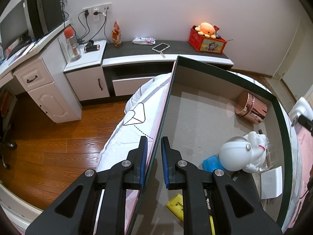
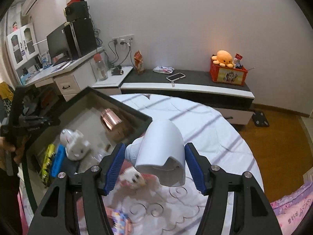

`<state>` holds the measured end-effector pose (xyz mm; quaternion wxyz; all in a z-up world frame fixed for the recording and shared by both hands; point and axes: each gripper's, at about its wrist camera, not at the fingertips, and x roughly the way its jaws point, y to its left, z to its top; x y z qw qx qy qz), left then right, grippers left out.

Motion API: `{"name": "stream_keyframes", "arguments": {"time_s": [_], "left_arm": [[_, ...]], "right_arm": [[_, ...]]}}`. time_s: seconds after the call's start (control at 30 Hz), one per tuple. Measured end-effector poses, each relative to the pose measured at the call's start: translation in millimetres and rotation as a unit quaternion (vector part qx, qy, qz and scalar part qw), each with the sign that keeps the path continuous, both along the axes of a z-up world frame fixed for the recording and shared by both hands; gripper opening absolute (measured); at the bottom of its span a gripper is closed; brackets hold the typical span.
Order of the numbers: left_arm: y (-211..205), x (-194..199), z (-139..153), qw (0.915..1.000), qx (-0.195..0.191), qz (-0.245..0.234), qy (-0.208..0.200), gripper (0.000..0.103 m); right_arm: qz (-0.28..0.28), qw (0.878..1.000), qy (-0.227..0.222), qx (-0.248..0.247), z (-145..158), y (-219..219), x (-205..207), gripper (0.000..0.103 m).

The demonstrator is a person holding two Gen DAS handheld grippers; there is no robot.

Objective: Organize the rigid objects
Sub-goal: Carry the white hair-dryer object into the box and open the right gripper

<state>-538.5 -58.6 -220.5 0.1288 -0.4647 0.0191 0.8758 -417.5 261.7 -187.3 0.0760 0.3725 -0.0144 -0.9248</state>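
Observation:
A dark-rimmed cardboard box [image 1: 225, 72] lies on the bed. My left gripper [image 1: 153, 162] is shut on its left wall and holds it. Inside lie a copper tin [image 1: 251, 108], a white astronaut figure [image 1: 238, 152], a blue block [image 1: 212, 163], a yellow item [image 1: 176, 205] and a white card [image 1: 271, 182]. My right gripper [image 2: 154, 168] is shut on a white dome-shaped plastic device [image 2: 162, 152] and holds it above the bed beside the box's right rim [image 2: 137, 113]. The tin [image 2: 110, 121] and the figure [image 2: 75, 143] also show in the right wrist view.
Small toys lie on the white quilt [image 2: 205, 137] under the right gripper. Behind the bed stands a low dark-topped cabinet [image 1: 137, 49] with a phone [image 1: 160, 47] and a red crate [image 1: 207, 43]. A white desk [image 1: 39, 74] stands at left above the wooden floor [image 1: 58, 146].

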Motion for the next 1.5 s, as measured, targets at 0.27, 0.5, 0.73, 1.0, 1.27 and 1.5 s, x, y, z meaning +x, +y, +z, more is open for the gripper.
{"name": "stream_keyframes", "arguments": {"time_s": [0.27, 0.5, 0.73, 1.0, 1.27, 1.5], "left_arm": [[-0.4, 0.4, 0.4, 1.0000, -0.001, -0.002, 0.001, 0.013], [-0.3, 0.6, 0.1, 1.0000, -0.002, -0.002, 0.001, 0.013], [-0.6, 0.8, -0.2, 1.0000, -0.002, -0.003, 0.001, 0.013], [-1.1, 0.8, -0.6, 1.0000, -0.005, -0.004, 0.002, 0.014], [0.2, 1.7, -1.2, 0.9999, -0.009, -0.008, 0.003, 0.015], [1.3, 2.2, -1.3, 0.9999, -0.011, -0.010, 0.001, 0.016]], "right_arm": [[0.021, 1.000, 0.020, 0.003, 14.4, -25.2, -12.2, 0.064], [0.047, 0.999, 0.014, 0.004, 10.0, -49.8, -28.5, 0.064], [0.054, 0.999, 0.000, -0.002, -2.4, -59.0, -37.8, 0.064], [0.058, 0.998, -0.006, -0.002, -6.7, -67.9, -41.5, 0.064], [0.057, 0.998, -0.003, -0.004, -6.4, -67.8, -39.7, 0.065], [0.049, 0.999, 0.012, -0.012, 3.2, -62.7, -32.2, 0.073]]}}
